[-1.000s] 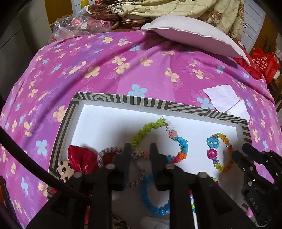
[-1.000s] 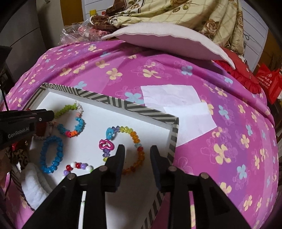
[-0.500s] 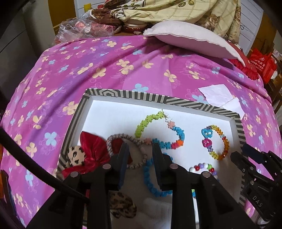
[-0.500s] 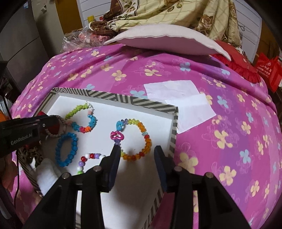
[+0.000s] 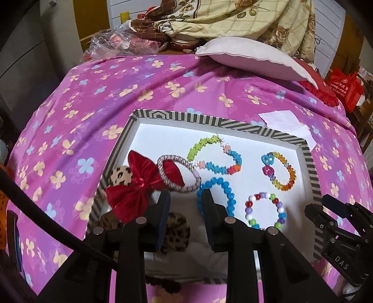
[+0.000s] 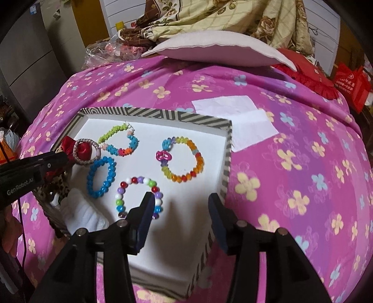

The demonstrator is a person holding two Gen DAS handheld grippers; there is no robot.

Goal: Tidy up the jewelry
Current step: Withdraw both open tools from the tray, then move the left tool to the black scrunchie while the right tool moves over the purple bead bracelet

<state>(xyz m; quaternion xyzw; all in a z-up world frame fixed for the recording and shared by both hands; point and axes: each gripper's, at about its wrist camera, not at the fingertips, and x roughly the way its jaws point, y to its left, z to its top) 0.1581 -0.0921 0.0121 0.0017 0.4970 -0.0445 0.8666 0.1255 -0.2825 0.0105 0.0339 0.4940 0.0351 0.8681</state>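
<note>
A striped-rim white tray (image 5: 235, 124) (image 6: 227, 149) lies on the pink bed. In it lie a green-blue flower bracelet (image 5: 215, 153) (image 6: 119, 141), a rainbow bracelet with hearts (image 5: 279, 171) (image 6: 181, 158), a blue bead bracelet (image 5: 215, 195) (image 6: 101, 177), a mixed-colour bead bracelet (image 5: 265, 213) (image 6: 138, 195), a grey braided band (image 5: 178, 173) (image 6: 86, 151), a red bow (image 5: 137, 186) and leopard hair ties (image 5: 176, 230). My left gripper (image 5: 185, 205) is open and empty above the tray's near left part. My right gripper (image 6: 181, 207) is open and empty over the tray's near right part.
White paper sheets (image 6: 235, 116) lie on the floral pink bedspread (image 6: 291, 163) right of the tray. A white pillow (image 6: 216, 49) and bundled bedding (image 6: 209, 16) lie at the back. A white cloth (image 6: 81, 214) lies in the tray's near left corner.
Both grippers have pulled back and up from the tray, so more of it shows. The right jaws have opened wider. The bracelets have not moved.
</note>
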